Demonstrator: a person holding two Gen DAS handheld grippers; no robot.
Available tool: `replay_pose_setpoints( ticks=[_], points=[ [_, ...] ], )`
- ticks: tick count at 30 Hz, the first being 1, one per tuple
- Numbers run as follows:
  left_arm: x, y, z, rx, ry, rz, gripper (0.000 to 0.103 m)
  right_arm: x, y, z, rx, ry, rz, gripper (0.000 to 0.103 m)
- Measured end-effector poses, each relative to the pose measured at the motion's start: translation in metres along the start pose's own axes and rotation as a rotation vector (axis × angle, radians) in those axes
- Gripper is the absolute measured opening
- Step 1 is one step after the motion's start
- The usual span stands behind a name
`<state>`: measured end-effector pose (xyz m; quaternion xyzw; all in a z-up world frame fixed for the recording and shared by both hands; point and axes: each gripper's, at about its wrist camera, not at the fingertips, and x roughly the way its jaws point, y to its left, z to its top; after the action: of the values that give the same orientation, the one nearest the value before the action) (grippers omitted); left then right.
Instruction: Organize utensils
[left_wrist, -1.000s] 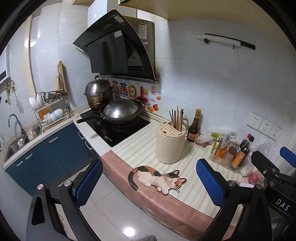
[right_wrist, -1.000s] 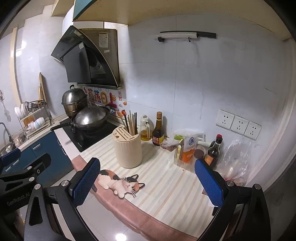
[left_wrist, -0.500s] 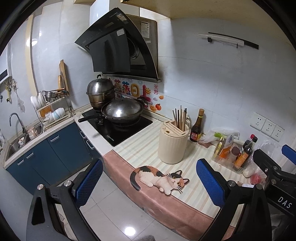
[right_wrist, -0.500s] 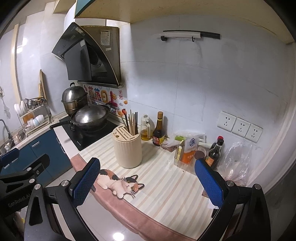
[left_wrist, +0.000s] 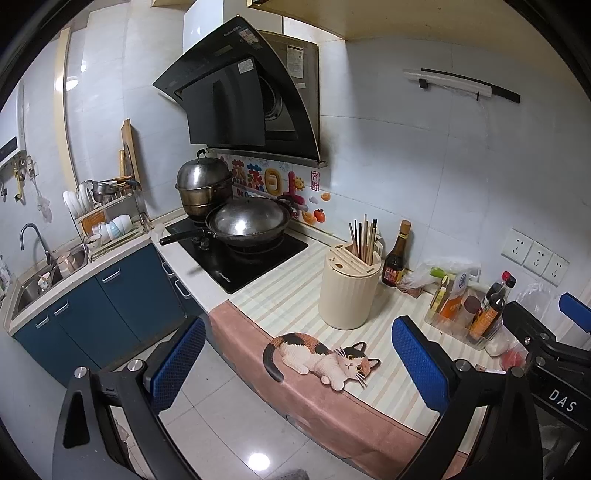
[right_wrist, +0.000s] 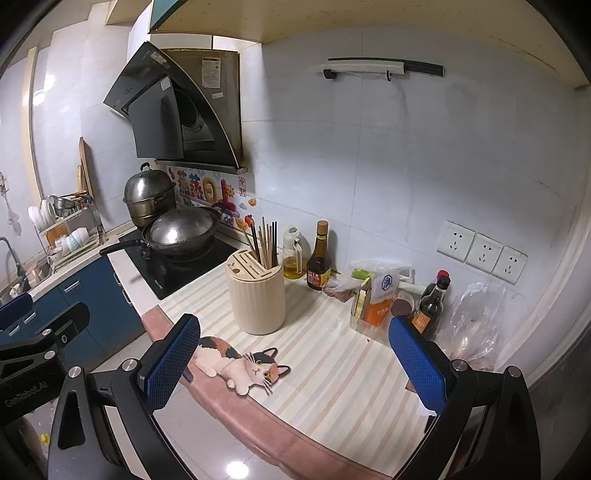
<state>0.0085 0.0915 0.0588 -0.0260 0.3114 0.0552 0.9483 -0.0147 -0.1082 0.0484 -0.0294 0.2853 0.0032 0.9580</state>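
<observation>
- you are holding both claws out over the floor in front of the counter, well apart from the cream utensil holder; in the right wrist view it is sitting at about 11 o'clock.
- the chopsticks are standing upright in the holder's rear compartment, at 12 o'clock of its top, with the knife slots in front looking empty.
- risk, as i judge it: the holder is tall and probably light, so a sideways nudge from a finger could be tipping it toward the soy sauce bottle and the oil jug just behind it.
- a second risk: pinching only some sticks may be spilling the others.
- your left gripper is spread wide, holding and touching nothing.
- your right gripper is likewise spread wide and empty, its pads hanging over the counter's front edge by the cat print.
</observation>
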Motion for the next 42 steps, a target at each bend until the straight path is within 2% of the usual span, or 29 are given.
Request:
replay_pose_setpoints(
  ticks=[42],
  points=[
    [0.006, -0.004, 0.002, 0.025, 0.014, -0.022, 0.103, 0.011, -0.021, 0.003, 0.008, -0.008, -0.016, 0.103]
  ],
)
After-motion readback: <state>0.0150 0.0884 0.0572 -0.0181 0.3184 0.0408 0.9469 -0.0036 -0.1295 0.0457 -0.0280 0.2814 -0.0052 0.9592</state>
